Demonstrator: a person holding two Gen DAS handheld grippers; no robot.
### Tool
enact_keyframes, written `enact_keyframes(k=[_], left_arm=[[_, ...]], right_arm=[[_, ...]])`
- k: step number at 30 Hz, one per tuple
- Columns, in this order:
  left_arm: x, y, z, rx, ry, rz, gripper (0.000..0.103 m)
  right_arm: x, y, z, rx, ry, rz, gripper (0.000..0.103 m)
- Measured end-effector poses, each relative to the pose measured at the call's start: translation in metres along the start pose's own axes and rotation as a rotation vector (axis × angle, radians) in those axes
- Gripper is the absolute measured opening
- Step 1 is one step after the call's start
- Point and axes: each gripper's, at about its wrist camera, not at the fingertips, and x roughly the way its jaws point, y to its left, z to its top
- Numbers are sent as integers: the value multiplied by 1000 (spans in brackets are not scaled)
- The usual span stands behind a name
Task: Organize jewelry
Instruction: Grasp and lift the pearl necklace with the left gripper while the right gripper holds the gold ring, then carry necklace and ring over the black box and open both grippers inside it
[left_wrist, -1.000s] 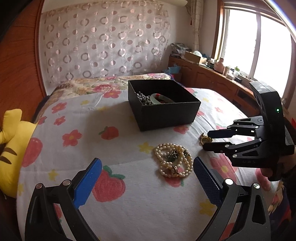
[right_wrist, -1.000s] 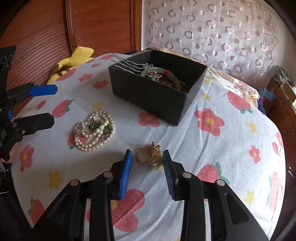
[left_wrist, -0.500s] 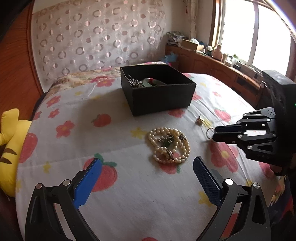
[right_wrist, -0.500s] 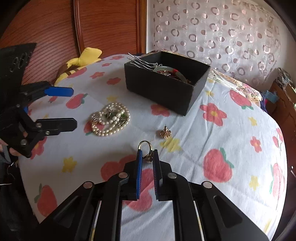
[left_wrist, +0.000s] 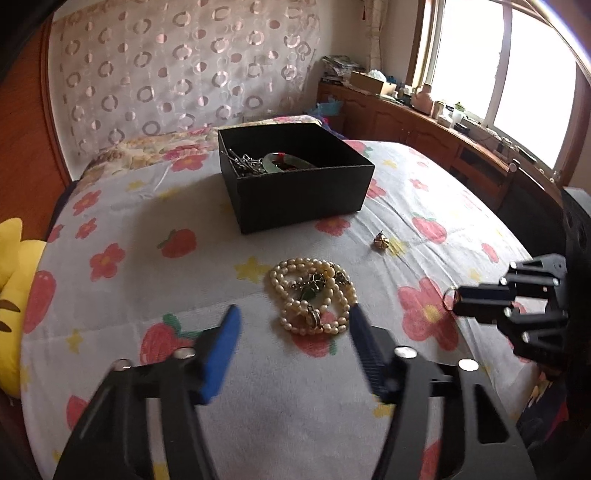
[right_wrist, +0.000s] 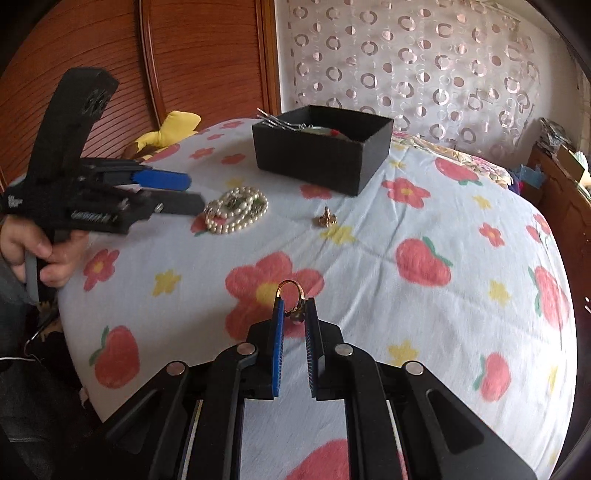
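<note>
A black open box (left_wrist: 295, 184) (right_wrist: 321, 147) holding a green bangle and hairpins sits on the flowered bedspread. A pearl necklace heap (left_wrist: 312, 295) (right_wrist: 236, 212) lies in front of it. A small gold charm (left_wrist: 381, 240) (right_wrist: 325, 219) lies to its right. My right gripper (right_wrist: 294, 308) is shut on a gold ring (right_wrist: 291, 295) and holds it above the bed; it also shows in the left wrist view (left_wrist: 458, 299). My left gripper (left_wrist: 293, 325) is open, just in front of the pearls; it also shows in the right wrist view (right_wrist: 184, 192).
A yellow plush toy (left_wrist: 11, 295) (right_wrist: 170, 129) lies at the bed's left edge by the wooden headboard (right_wrist: 184, 55). A wooden cabinet (left_wrist: 424, 129) with clutter runs under the window at the right.
My right gripper closed on the gold ring and lifted it off the bed, leaving the gold charm behind. My left gripper moved in toward the pearls and its fingers narrowed.
</note>
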Motion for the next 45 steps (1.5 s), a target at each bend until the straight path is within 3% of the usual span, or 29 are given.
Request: enact_keyframes(k=[3, 11, 13, 14, 18, 28, 45], left_arm=[[6, 0, 2, -7, 20, -10, 35], [22, -7, 3, 36, 44, 27, 34], [22, -10, 2, 55, 44, 32, 25], [22, -11, 2, 68, 44, 38, 14], [15, -14, -1, 87, 33, 11, 9], [-20, -20, 0, 57, -65, -6, 7], [-68, -29, 68, 64, -231, -18, 7]], right_arm=[[-3, 1, -1, 9, -12, 6, 12], [-3, 3, -1, 7, -24, -7, 12], [-3, 2, -1, 9, -26, -5, 12], [-3, 3, -1, 9, -26, -5, 12], [-4, 3, 0, 11, -30, -4, 12], [-4, 3, 0, 8, -30, -8, 12], [-12, 9, 14, -17, -53, -13, 12]])
